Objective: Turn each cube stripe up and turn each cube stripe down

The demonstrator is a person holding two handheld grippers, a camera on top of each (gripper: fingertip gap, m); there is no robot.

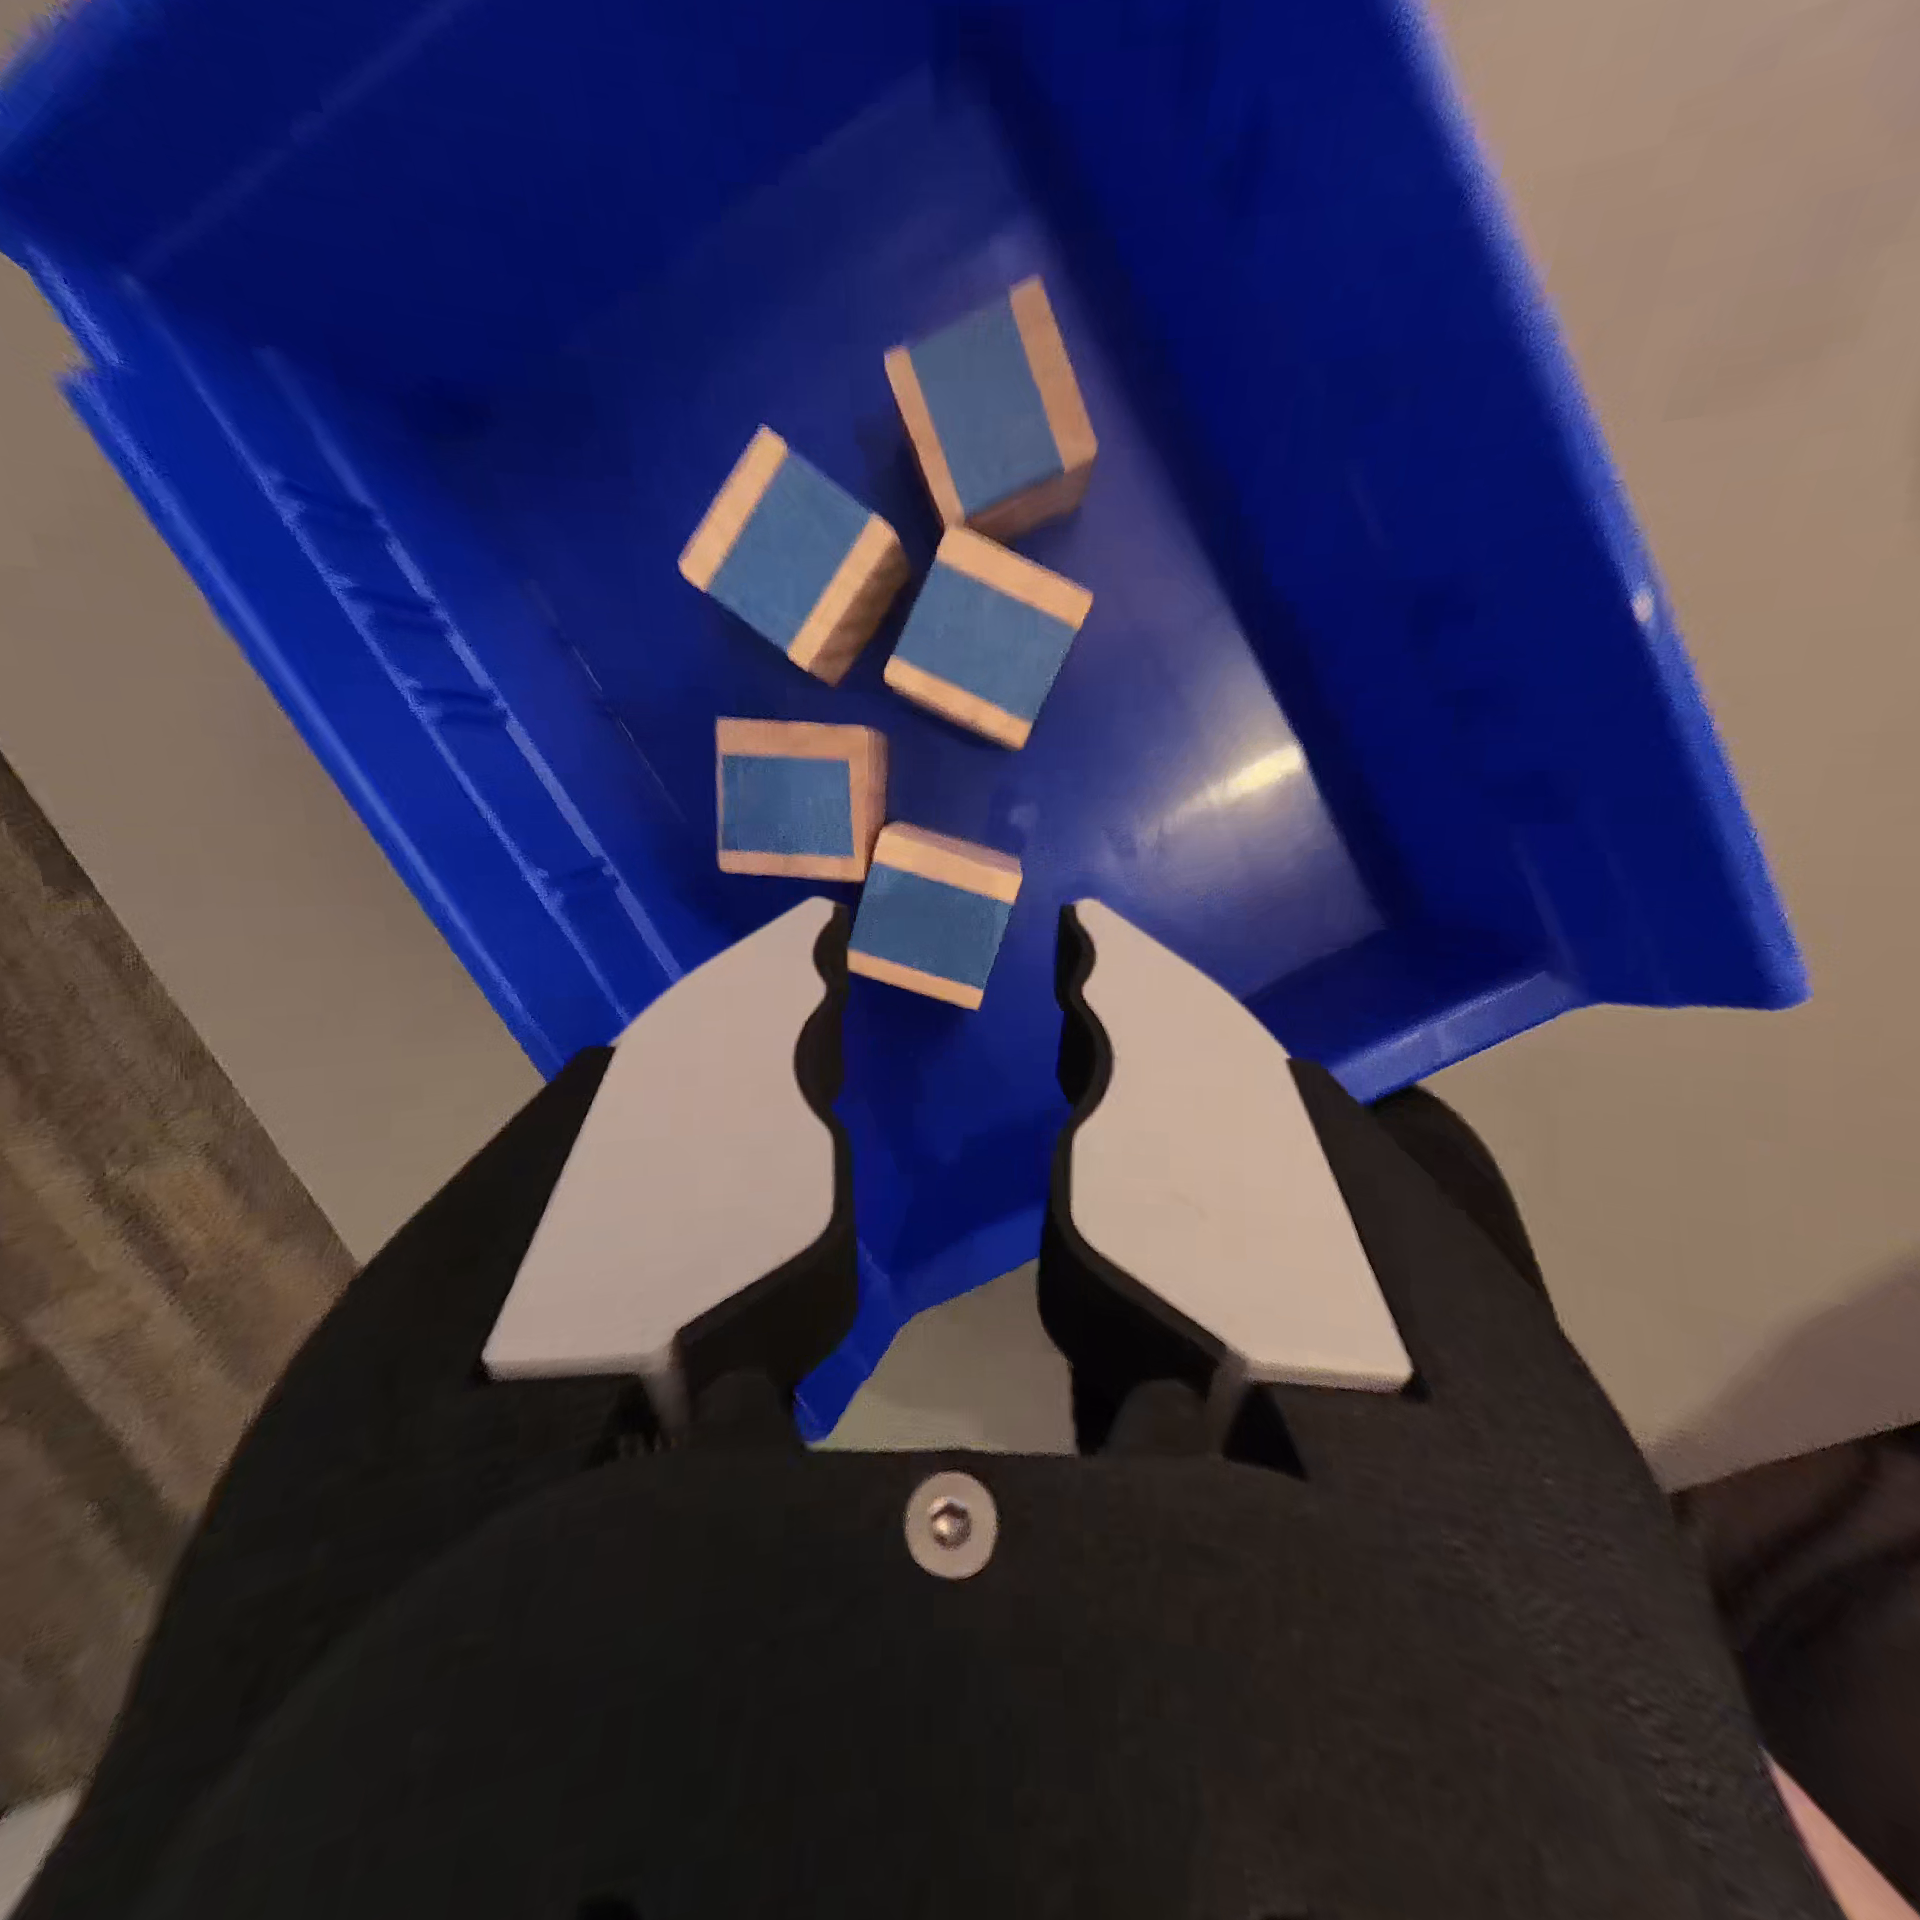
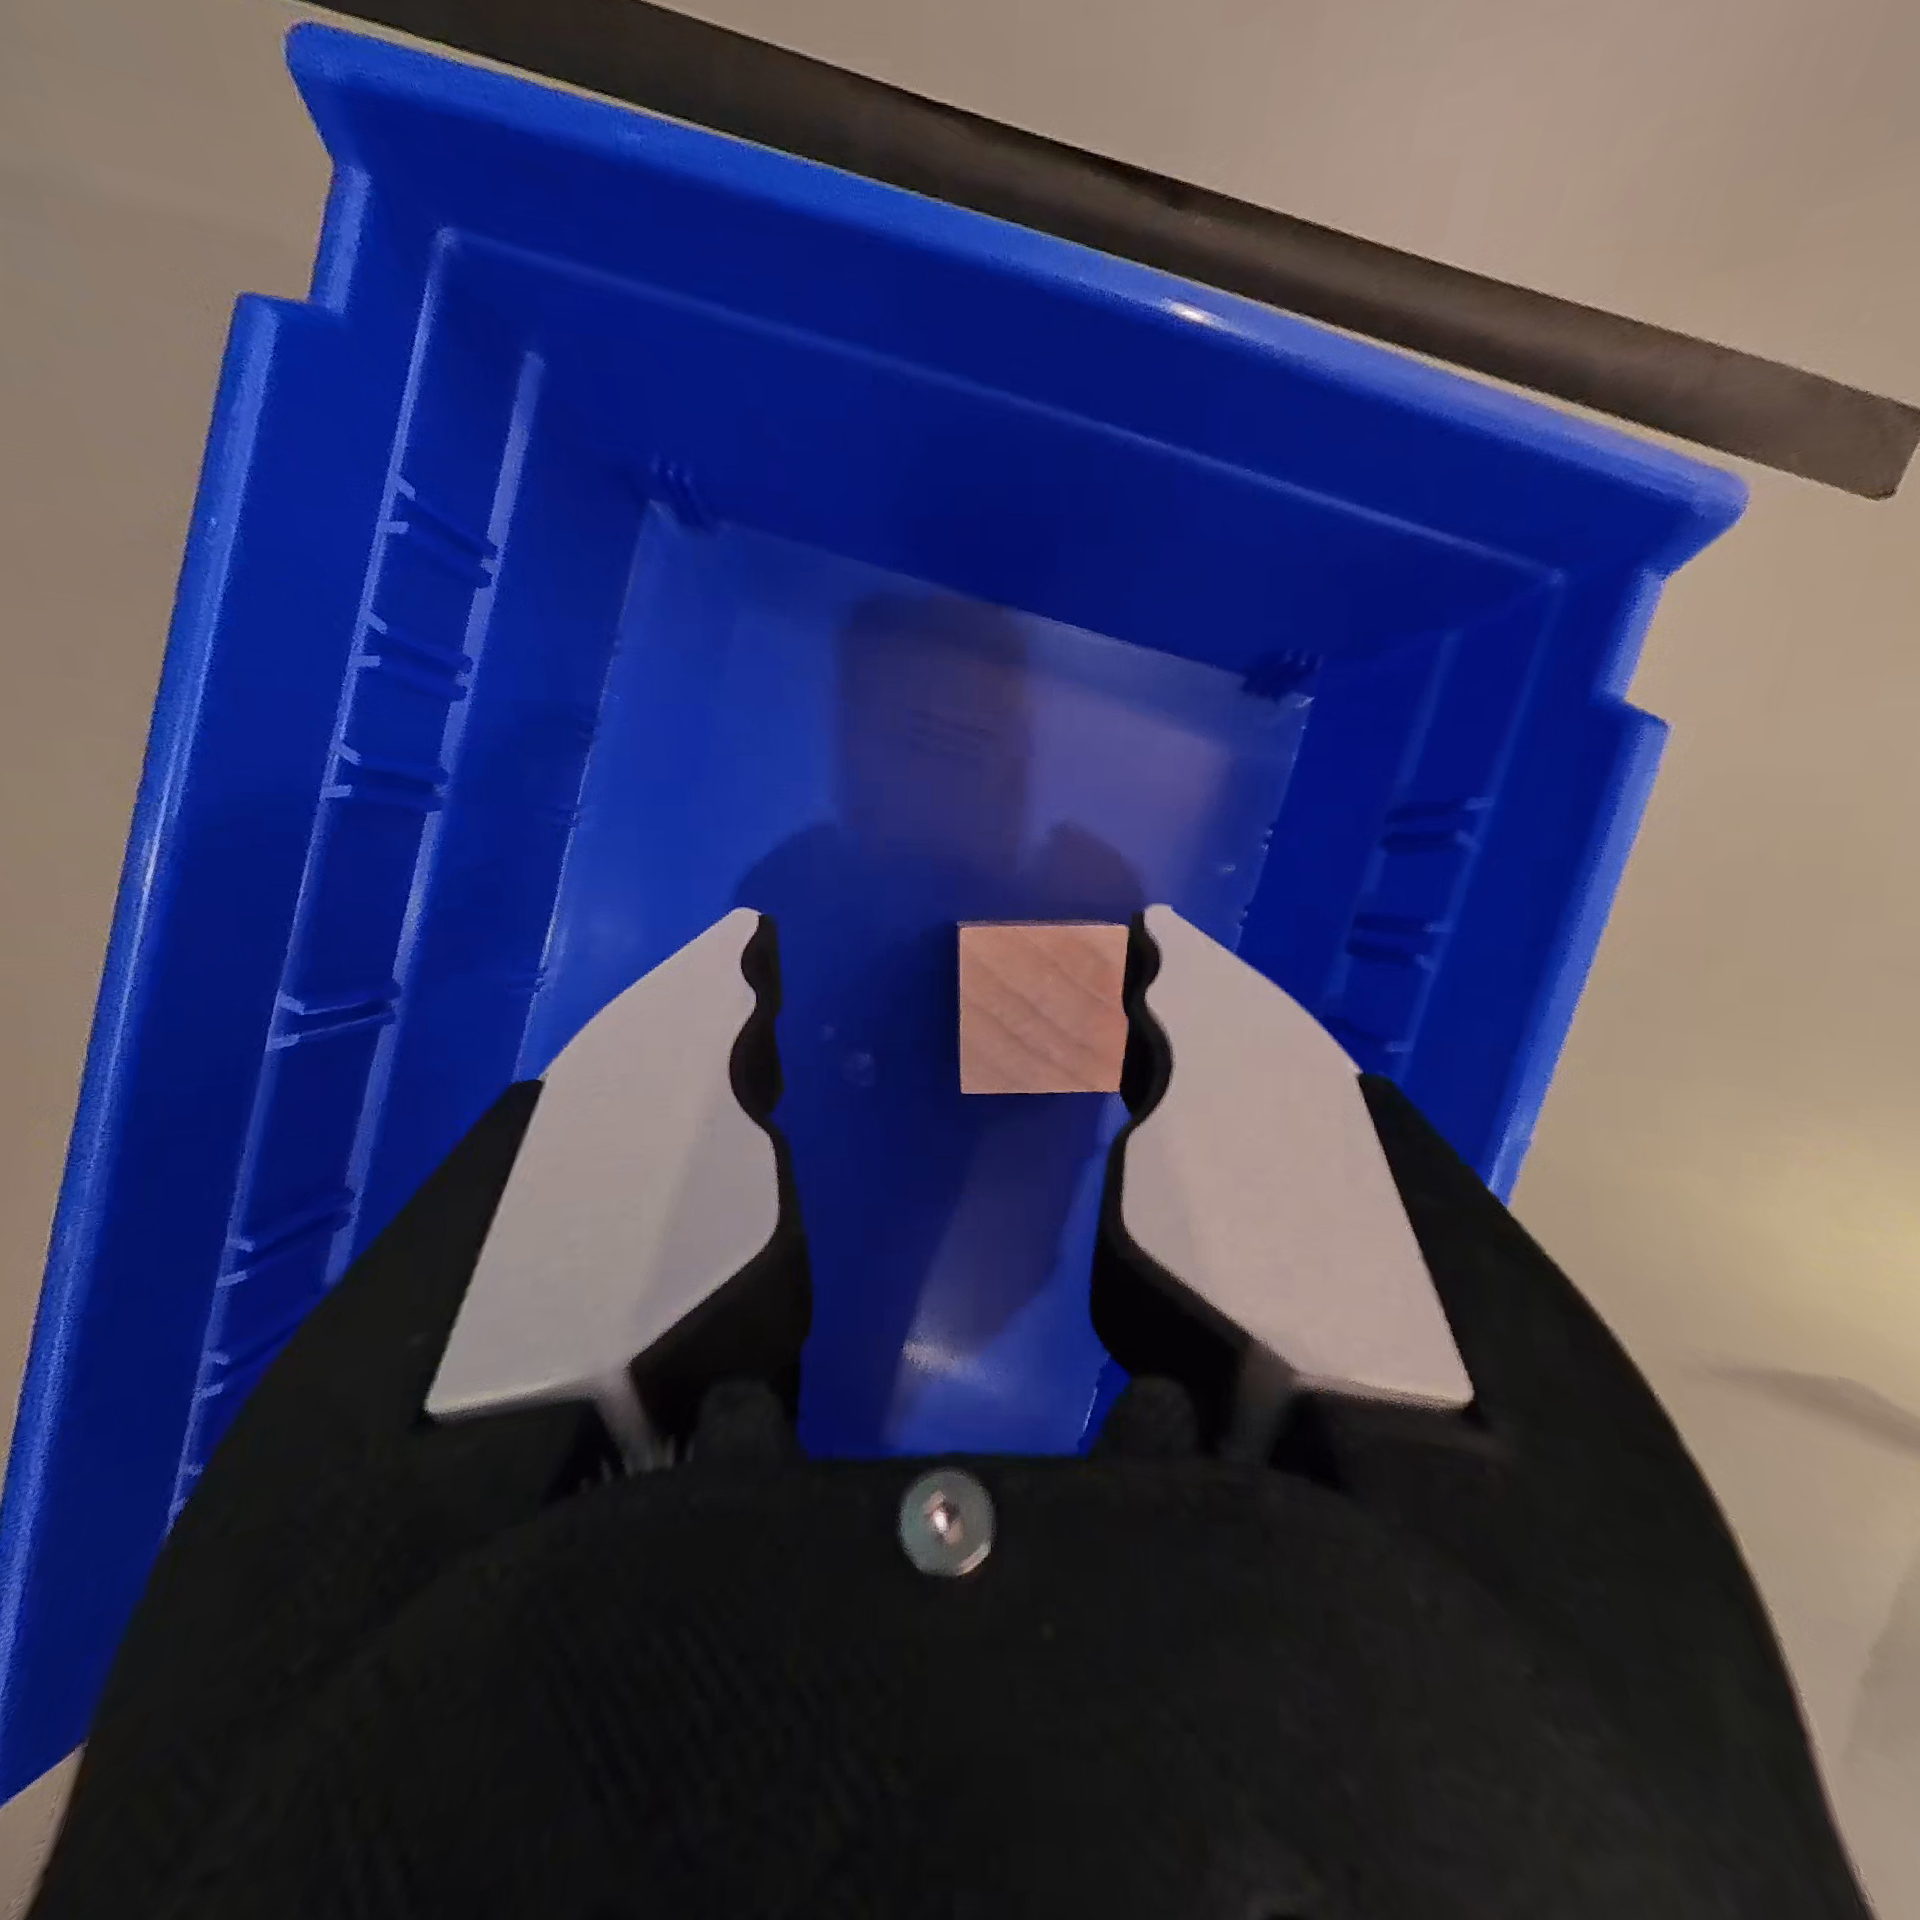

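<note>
Blue bin [image 1: 1351, 520], five cubes [image 1: 982, 636] stripe up, both grippers [image 1: 945, 935] agape, empty

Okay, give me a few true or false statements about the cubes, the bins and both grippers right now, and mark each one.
1. Five cubes lie in the left view's blue bin. True.
2. Those cubes show plain wood on top. False: each shows a blue stripe.
3. The left gripper is open. True.
4. The right gripper is clamped on the plain cube. False: it is open, a wide gap on one side.
5. The right view's bin holds one cube. True.
</note>
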